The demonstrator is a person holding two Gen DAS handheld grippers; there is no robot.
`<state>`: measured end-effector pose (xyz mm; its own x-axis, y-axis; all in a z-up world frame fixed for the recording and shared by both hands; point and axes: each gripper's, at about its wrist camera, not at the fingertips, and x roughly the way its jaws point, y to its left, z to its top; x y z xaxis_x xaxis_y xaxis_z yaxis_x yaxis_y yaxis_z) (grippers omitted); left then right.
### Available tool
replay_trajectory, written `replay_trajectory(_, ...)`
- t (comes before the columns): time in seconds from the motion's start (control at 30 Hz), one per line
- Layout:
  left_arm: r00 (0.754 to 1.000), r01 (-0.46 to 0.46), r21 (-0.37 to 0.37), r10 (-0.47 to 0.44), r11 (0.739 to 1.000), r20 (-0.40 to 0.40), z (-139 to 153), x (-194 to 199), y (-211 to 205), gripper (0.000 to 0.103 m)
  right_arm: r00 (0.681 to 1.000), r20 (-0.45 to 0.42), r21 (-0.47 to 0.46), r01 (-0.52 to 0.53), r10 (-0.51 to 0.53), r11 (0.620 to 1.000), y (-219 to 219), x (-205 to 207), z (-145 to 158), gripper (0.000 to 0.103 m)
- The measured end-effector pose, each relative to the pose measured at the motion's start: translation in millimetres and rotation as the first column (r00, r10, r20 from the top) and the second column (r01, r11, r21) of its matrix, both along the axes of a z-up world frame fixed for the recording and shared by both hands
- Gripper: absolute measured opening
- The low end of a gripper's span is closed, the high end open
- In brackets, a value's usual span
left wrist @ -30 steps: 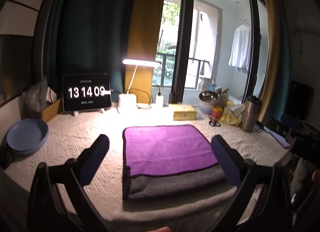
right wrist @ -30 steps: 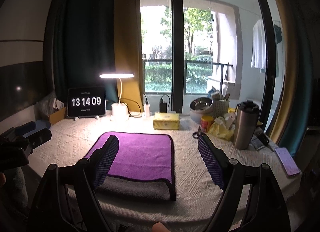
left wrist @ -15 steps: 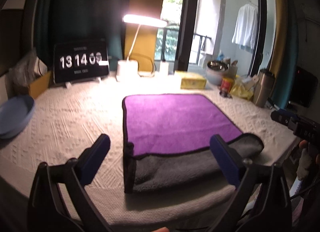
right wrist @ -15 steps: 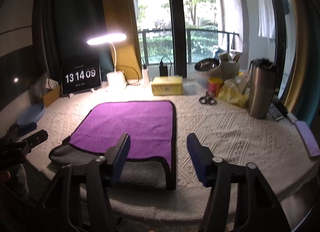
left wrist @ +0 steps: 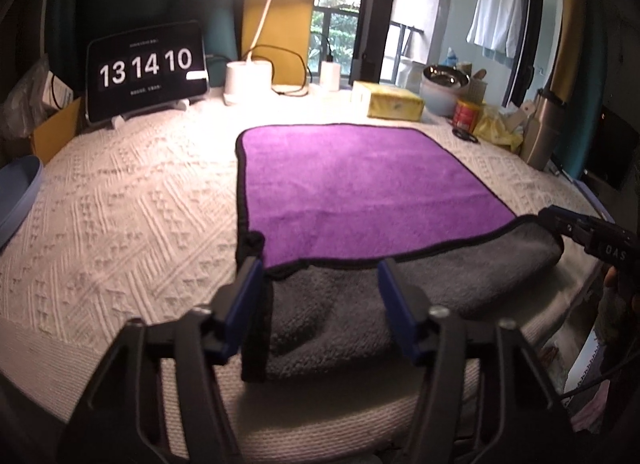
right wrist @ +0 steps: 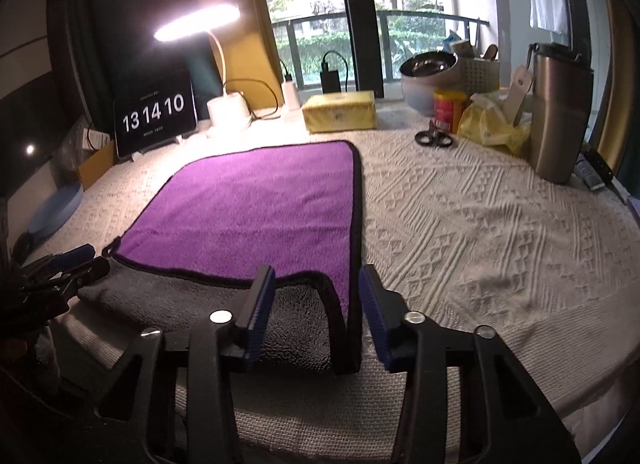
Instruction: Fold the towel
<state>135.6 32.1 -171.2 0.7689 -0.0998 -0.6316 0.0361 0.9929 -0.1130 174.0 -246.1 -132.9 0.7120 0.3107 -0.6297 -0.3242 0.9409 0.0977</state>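
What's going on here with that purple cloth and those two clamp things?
A person holding a two-finger gripper in each hand is folding a towel, purple on top and grey underneath, on a white-covered table. The left gripper straddles the towel's near left corner, and the right gripper straddles its near right corner. Both are open around the black-trimmed edge, not yet pinching it. The near edge hangs over the table's front, grey side showing.
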Motion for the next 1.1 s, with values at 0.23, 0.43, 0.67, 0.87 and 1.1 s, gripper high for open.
replay_trajectory(0.23,1.0,0.022,0.019,-0.021,1.0,-0.015,-5.9,-1.6,-6.6,0.042,1.0,-0.028,-0.036,-0.015,0.014,0.999,5.9,-1.0,-12.0,0.029)
replay_trajectory(0.43,1.0,0.01,0.044,-0.009,0.999,-0.019,-11.0,-2.5,-8.2,0.025,1.0,-0.027,-0.083,-0.017,0.015,0.996,10.1,-2.0,-17.5,0.016)
replay_trajectory(0.67,1.0,0.008,0.032,-0.008,0.999,-0.004,-9.9,-5.6,-3.3,0.011,1.0,-0.007,-0.086,-0.006,0.005,0.996,6.5,-3.1,-17.5,0.006)
replay_trajectory(0.87,0.999,0.024,0.02,-0.024,1.0,0.027,-3.4,-11.9,-5.5,0.008,0.999,0.038,-0.076,-0.001,0.004,0.997,5.1,-8.6,-6.0,0.005)
replay_trajectory(1.1,0.998,0.035,0.021,-0.036,0.999,0.048,5.0,-14.7,-7.2,0.006,0.996,0.088,-0.06,0.001,0.004,0.998,4.2,-14.8,10.3,0.005)
